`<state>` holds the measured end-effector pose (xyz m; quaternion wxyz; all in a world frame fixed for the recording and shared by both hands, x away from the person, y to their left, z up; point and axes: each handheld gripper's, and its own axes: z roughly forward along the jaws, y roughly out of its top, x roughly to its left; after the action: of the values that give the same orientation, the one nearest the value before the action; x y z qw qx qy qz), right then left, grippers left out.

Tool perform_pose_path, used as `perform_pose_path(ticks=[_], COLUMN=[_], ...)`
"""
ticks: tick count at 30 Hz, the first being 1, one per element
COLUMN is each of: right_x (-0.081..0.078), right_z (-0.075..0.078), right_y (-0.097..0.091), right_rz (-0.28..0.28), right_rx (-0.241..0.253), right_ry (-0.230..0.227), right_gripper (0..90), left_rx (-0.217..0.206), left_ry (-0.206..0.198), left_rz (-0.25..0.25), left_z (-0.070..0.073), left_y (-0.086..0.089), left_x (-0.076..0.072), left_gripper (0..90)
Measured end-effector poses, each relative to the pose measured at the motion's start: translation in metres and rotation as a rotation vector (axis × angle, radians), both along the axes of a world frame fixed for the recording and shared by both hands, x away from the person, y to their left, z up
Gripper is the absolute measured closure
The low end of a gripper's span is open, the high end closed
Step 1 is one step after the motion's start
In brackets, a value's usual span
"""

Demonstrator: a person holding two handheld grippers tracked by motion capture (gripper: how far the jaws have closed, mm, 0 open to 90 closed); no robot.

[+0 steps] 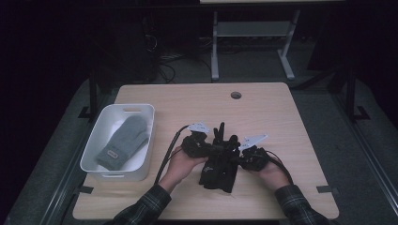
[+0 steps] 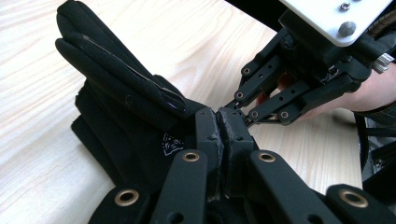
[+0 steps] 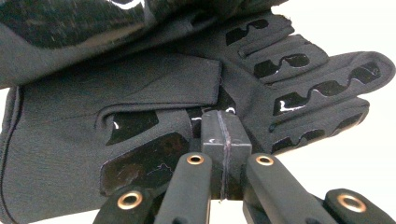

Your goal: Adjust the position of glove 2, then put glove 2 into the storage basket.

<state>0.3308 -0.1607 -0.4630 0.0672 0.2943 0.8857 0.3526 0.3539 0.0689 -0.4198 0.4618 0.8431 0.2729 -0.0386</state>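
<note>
Black gloves (image 1: 218,171) lie bunched at the table's front middle, with some fingers sticking up. My left gripper (image 1: 211,147) meets them from the left and my right gripper (image 1: 235,152) from the right. In the left gripper view the left gripper (image 2: 219,119) has its jaws pressed together at the edge of the black glove (image 2: 121,93), and the right gripper (image 2: 232,106) touches it tip to tip. In the right gripper view the right gripper (image 3: 225,122) is shut against the fabric of the glove (image 3: 140,93), whose glossy-striped fingers point right. Each seems to pinch a thin fold.
A white bin (image 1: 94,154) stands at the left of the wooden table (image 1: 263,108) and holds a grey mitten (image 1: 123,140). A round cable hole (image 1: 236,95) sits near the far edge. Desk legs and cables stand on the dark floor beyond.
</note>
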Motion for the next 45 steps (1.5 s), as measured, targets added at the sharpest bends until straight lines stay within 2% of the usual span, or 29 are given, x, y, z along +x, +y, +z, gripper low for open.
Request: perform_pose_path(ticks=[14, 19, 20, 30, 33, 37, 40, 45], right_x=[0.0, 0.0, 0.0, 0.002, 0.002, 0.003, 0.005, 0.006], right_z=[-0.001, 0.0, 0.001, 0.01, 0.01, 0.009, 0.008, 0.002], right_y=[0.002, 0.001, -0.001, -0.036, -0.04, -0.046, -0.051, -0.061], right_rz=[0.003, 0.004, 0.002, -0.091, -0.094, -0.118, -0.141, -0.182], right_rx=[0.016, 0.019, 0.02, 0.07, 0.066, 0.057, 0.055, 0.041], right_ry=[0.01, 0.008, 0.007, -0.016, -0.022, -0.022, -0.021, -0.017], right_gripper=[90.0, 90.0, 90.0, 89.6, 87.5, 81.0, 72.9, 54.1], left_rx=[0.014, 0.026, 0.027, 0.032, 0.012, 0.012, 0.01, 0.018], left_ry=[0.01, 0.014, 0.023, 0.024, 0.026, 0.012, 0.002, -0.008], left_rz=[-0.031, -0.036, -0.027, -0.039, -0.038, -0.048, -0.06, -0.097], left_z=[-0.007, -0.015, -0.016, -0.019, -0.019, -0.014, -0.009, -0.005], left_y=[-0.019, -0.025, -0.026, -0.03, -0.031, -0.03, -0.028, -0.028], left_x=[0.0, 0.002, 0.001, 0.001, 0.0, -0.003, -0.007, -0.018], left_gripper=[86.8, 86.7, 86.7, 85.0, 78.1, 71.7, 71.4, 81.9])
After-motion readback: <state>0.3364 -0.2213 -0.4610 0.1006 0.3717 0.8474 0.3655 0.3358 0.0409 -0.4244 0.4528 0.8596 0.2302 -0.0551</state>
